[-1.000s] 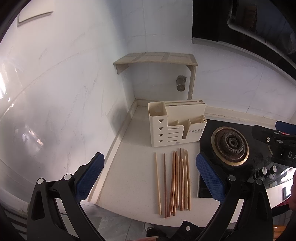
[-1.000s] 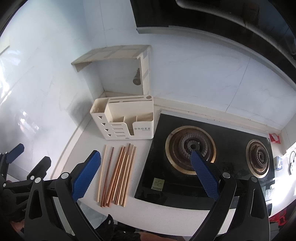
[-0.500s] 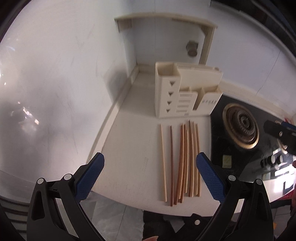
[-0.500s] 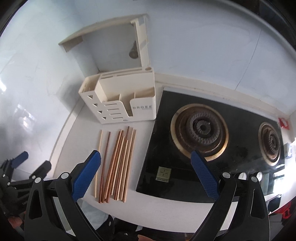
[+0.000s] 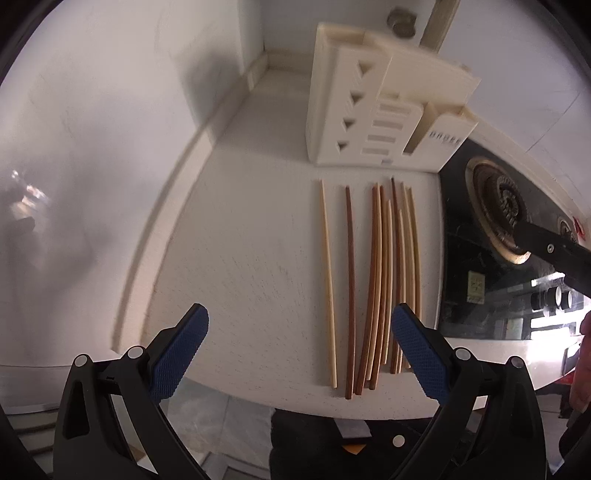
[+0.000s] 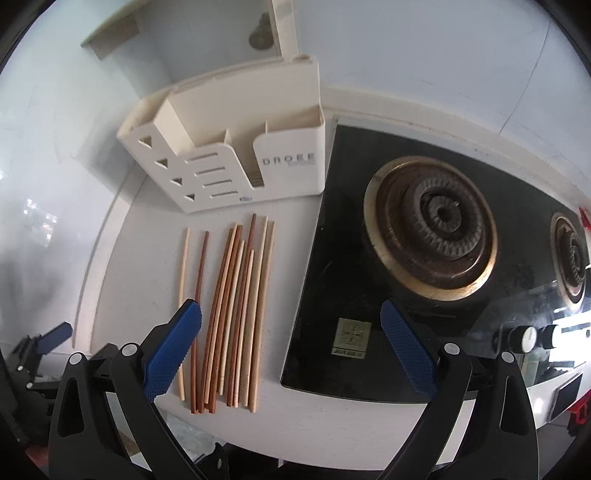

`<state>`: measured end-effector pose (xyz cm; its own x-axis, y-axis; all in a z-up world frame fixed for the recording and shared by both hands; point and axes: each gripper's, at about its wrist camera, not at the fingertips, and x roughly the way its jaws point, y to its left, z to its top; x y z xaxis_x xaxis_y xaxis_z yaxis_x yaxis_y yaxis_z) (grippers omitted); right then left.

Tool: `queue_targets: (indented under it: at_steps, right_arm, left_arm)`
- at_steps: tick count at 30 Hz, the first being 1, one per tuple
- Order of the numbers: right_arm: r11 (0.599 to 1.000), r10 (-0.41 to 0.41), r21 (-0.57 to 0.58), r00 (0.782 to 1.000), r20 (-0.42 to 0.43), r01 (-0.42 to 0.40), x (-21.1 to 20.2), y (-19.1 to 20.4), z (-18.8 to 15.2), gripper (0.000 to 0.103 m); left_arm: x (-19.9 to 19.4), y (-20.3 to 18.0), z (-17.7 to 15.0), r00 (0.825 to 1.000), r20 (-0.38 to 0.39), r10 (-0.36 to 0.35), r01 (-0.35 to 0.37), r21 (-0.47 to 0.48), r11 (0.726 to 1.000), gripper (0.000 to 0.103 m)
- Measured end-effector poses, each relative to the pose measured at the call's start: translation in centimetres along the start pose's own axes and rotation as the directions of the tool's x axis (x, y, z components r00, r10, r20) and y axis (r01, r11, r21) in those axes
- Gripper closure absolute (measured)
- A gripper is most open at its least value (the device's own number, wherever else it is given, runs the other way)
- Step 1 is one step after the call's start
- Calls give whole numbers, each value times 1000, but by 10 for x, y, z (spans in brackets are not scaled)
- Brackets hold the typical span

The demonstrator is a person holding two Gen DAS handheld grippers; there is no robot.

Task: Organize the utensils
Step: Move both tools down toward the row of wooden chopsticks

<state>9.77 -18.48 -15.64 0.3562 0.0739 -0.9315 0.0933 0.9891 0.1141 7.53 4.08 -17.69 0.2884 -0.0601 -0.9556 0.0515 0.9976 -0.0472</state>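
Note:
Several wooden chopsticks (image 5: 373, 280), light and dark, lie side by side on the white counter (image 5: 240, 258); they also show in the right wrist view (image 6: 236, 306). Behind them stands a cream utensil holder (image 5: 384, 107) with compartments, seen too in the right wrist view (image 6: 236, 147). My left gripper (image 5: 299, 354) is open and empty, above the counter's front edge, left of the chopsticks' near ends. My right gripper (image 6: 291, 350) is open and empty, over the chopsticks' near ends and the stove's front left corner.
A black glass gas stove (image 6: 424, 258) with two burners sits right of the chopsticks, knobs (image 6: 524, 338) at its front. White walls close the corner at left and behind. A small shelf (image 6: 110, 33) hangs above the holder.
Both grippers have moved down and forward toward the counter; the chopsticks and holder look larger and closer. Both stay open and empty.

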Motion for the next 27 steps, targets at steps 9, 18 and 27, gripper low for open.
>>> queue_targets:
  at_steps: [9,18,27]
  right_arm:
    - [999,-16,32,993,-121,20,45,1,1,5]
    - [992,67,119,969,-238,-39,73,2,4,10]
    - [979,139,189,925,-355,-74,96,2,1,37]
  left_arm:
    - [35,-1,1,996,-92,-4,6,18,1000,7]
    - [58,-1,6,985,-160,-65,69,20,997,14]
    - [76,-2,7,970,-215,-115,121,12,993,37]
